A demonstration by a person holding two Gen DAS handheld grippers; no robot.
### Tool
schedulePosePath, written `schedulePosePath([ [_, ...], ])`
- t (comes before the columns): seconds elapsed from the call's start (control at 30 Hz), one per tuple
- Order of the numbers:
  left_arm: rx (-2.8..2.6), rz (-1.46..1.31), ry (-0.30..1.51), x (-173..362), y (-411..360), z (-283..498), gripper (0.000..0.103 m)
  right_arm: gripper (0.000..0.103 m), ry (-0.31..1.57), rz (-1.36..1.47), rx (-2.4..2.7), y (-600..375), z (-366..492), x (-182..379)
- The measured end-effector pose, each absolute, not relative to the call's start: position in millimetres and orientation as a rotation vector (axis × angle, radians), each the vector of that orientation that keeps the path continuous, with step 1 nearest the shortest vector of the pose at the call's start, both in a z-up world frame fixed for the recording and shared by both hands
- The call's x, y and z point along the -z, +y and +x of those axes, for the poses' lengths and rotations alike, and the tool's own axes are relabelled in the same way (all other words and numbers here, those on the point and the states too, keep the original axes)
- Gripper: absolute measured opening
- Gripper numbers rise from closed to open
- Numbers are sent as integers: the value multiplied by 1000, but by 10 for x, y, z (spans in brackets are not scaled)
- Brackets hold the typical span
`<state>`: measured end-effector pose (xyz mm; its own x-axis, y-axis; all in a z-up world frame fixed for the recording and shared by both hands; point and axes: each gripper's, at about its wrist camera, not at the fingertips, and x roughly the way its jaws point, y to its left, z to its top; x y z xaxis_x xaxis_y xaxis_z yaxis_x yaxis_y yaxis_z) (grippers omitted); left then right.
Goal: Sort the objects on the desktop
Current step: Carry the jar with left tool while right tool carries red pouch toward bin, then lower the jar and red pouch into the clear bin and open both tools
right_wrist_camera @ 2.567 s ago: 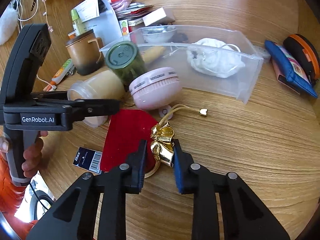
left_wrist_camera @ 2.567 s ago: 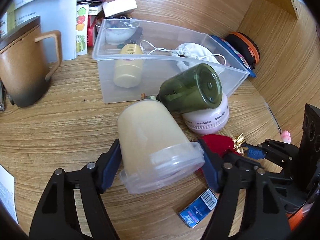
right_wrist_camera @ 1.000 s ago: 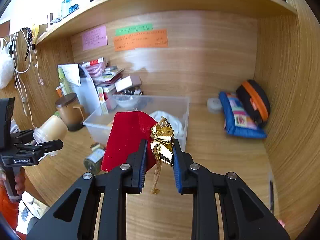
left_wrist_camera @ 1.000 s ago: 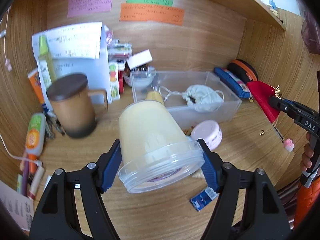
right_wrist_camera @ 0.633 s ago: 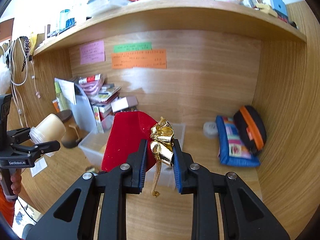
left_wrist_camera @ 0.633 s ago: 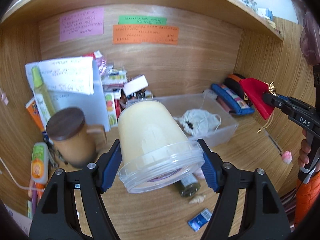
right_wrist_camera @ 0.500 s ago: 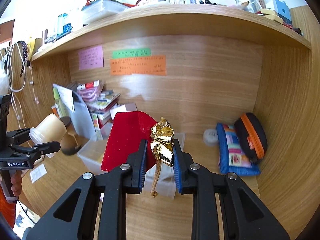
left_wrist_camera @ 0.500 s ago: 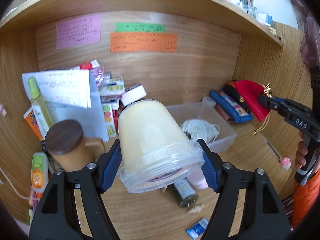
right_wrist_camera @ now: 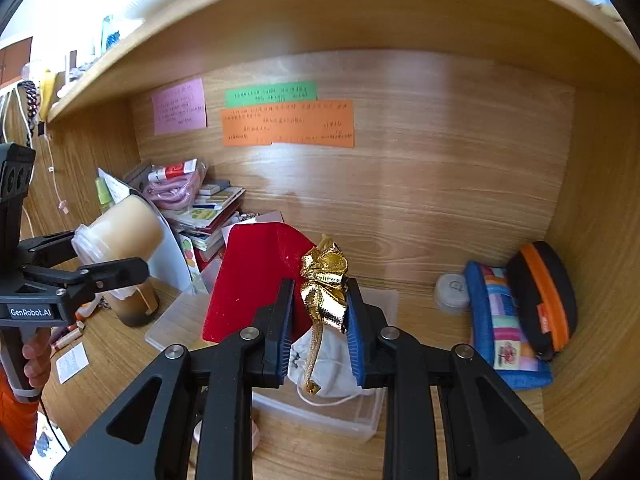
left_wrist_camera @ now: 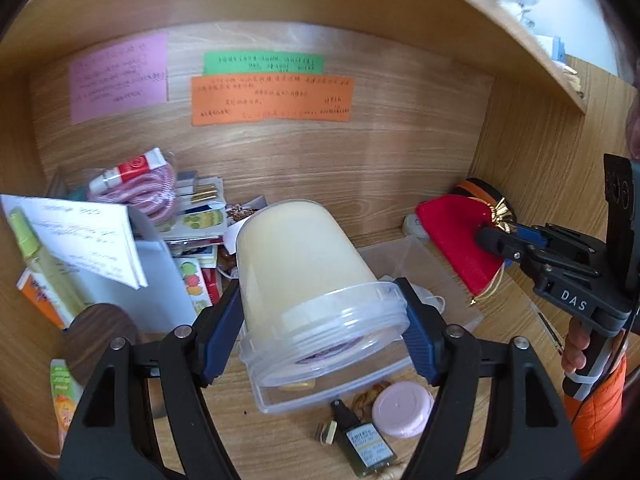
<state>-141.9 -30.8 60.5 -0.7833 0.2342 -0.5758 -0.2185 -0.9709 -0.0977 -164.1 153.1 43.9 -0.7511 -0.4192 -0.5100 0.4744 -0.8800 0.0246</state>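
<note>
My left gripper (left_wrist_camera: 320, 324) is shut on a cream jar (left_wrist_camera: 304, 272) with a clear lid and holds it high above the desk; it also shows in the right wrist view (right_wrist_camera: 120, 232). My right gripper (right_wrist_camera: 320, 312) is shut on the gold bow (right_wrist_camera: 324, 284) of a red velvet pouch (right_wrist_camera: 252, 276), held in the air above the clear plastic bin (right_wrist_camera: 360, 416); the pouch also shows in the left wrist view (left_wrist_camera: 456, 240). A white cloth bag (right_wrist_camera: 332, 372) lies in the bin.
On the desk lie a pink round case (left_wrist_camera: 402, 408) and a small green bottle (left_wrist_camera: 364, 448). A brown lidded mug (left_wrist_camera: 104, 336), papers and books (left_wrist_camera: 192, 224) crowd the left. A blue pouch (right_wrist_camera: 500, 316) and black-orange case (right_wrist_camera: 544, 300) lie at the right wall.
Both grippers have risen well above the desk with their loads: the jar came off the desk and the red pouch now hangs over the bin.
</note>
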Motion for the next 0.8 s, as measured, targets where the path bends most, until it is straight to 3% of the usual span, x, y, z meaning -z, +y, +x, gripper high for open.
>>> schedulePosePath([
  [0.8, -2586, -1179, 49, 194, -36, -2303, 72, 21, 265, 988, 2490, 1312, -2471, 391],
])
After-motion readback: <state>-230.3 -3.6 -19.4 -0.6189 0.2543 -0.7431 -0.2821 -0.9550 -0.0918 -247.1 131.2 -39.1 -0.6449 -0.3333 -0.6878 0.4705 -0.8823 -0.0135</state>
